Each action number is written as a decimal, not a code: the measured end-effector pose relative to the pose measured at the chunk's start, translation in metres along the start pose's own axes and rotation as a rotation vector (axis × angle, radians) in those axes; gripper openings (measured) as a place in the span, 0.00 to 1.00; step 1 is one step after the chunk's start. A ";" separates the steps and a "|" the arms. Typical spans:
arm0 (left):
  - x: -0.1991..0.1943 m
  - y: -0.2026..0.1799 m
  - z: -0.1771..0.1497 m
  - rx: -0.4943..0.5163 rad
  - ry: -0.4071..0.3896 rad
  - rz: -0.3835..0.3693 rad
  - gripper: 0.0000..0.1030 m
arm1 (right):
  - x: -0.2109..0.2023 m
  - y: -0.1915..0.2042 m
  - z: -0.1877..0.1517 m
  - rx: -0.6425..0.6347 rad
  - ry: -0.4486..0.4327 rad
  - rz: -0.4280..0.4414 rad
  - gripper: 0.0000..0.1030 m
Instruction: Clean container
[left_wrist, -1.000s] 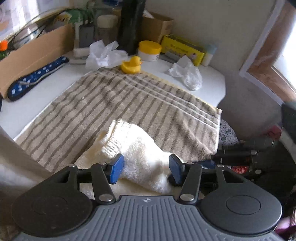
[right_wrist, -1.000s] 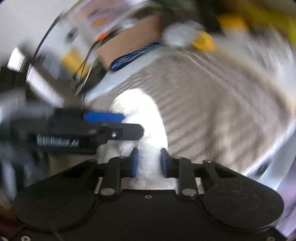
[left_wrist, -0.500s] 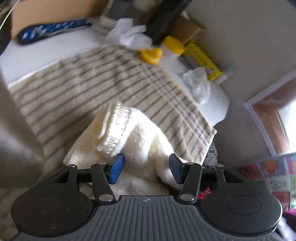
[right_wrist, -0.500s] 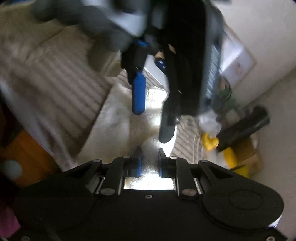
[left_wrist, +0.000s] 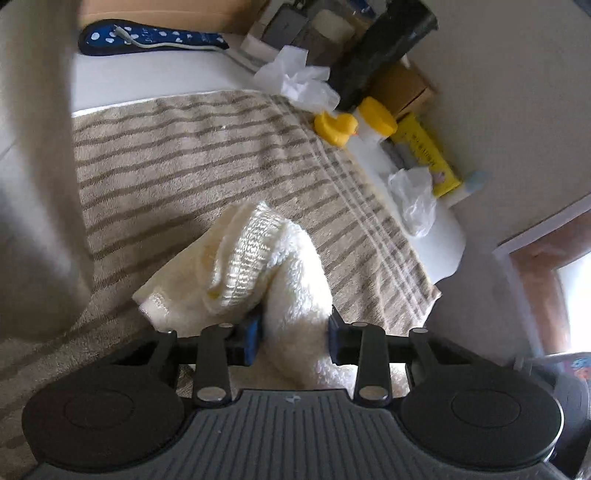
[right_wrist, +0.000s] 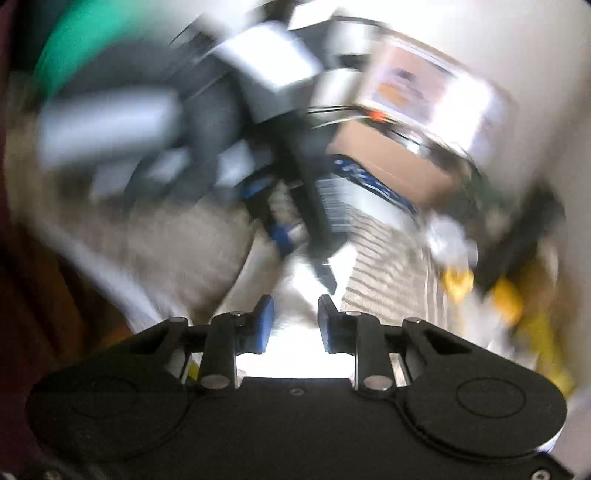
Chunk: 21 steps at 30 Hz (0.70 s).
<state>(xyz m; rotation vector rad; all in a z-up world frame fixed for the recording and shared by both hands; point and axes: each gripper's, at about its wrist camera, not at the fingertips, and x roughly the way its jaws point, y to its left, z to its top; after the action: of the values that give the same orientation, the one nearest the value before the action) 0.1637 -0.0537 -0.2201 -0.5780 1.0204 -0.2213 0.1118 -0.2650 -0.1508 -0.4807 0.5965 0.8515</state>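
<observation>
Cream cloth (left_wrist: 280, 273): a fluffy, bunched towel with a ribbed hem, lying on the near part of the striped towel; no container can be made out in either view.
Left gripper (left_wrist: 293, 341): its blue pads press on a fold of the cream cloth from both sides, the fold filling the gap between them.
Right gripper (right_wrist: 295, 325): blue fingertips stand apart with bright white cloth showing between them; the view is badly blurred, so whether they clamp it cannot be told.
Striped towel (left_wrist: 207, 155): beige with grey-brown stripes, spread flat over the white tabletop (left_wrist: 147, 79), under the cream cloth.
Rubber duck (left_wrist: 336, 127): yellow, at the far edge of the striped towel, just beside a yellow-lidded jar (left_wrist: 375, 122).
Crumpled tissue (left_wrist: 295, 79): white, beyond the far edge of the striped towel, near the duck.
Clear plastic bag (left_wrist: 415, 201): crumpled on the tabletop off the right side of the striped towel.
Yellow box (left_wrist: 424, 155): against the wall, behind the plastic bag.
Blue polka-dot pad (left_wrist: 147, 37): at the back of the tabletop, well apart from the cream cloth, in front of a cardboard box (left_wrist: 162, 9).
Right wrist view: motion blur; the left gripper appears as dark bars above the cloth.
</observation>
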 end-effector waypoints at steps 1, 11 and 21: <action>-0.001 0.002 -0.002 -0.001 -0.012 -0.012 0.32 | 0.003 -0.015 0.002 0.107 -0.002 0.007 0.27; -0.013 0.012 -0.011 -0.045 -0.005 0.023 0.33 | 0.062 -0.011 -0.002 0.198 0.135 0.053 0.28; -0.063 -0.017 -0.012 0.214 -0.093 0.044 0.33 | 0.066 0.067 -0.006 -0.214 0.131 -0.155 0.30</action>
<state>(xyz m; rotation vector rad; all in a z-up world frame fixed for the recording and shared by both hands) 0.1228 -0.0442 -0.1691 -0.3681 0.9050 -0.2583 0.0903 -0.1943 -0.2092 -0.7723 0.5828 0.7432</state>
